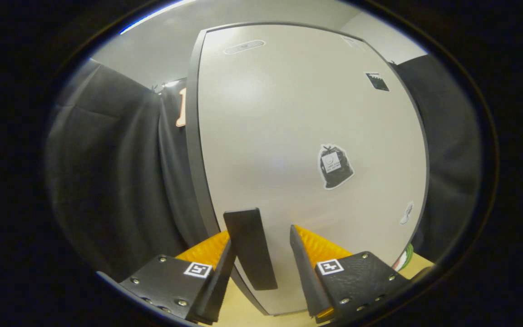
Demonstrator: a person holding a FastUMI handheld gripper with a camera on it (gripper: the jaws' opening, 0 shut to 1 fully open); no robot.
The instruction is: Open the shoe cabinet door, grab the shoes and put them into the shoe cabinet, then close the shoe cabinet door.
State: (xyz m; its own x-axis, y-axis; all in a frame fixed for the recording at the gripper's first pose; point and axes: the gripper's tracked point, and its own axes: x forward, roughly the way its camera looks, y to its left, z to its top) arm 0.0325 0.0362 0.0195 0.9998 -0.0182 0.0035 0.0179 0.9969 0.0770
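The shoe cabinet door [288, 136] was a smooth, pale grey panel with a dark rim and a faint sheen, closed flat. A black bag-shaped sticker [335, 166] sat on its face, with a small dark square sticker [377, 81] higher up. A flat, dark, bar-shaped handle [250, 247] stood upright near the door's lower left edge. The gripper [261, 268] had its jaws released, spread wide with the handle between them, close to the left finger [216, 281]; contact was hard to judge. Below lay a light wooden tabletop [243, 313]. Black cloth [107, 181] hung in soft folds alongside.
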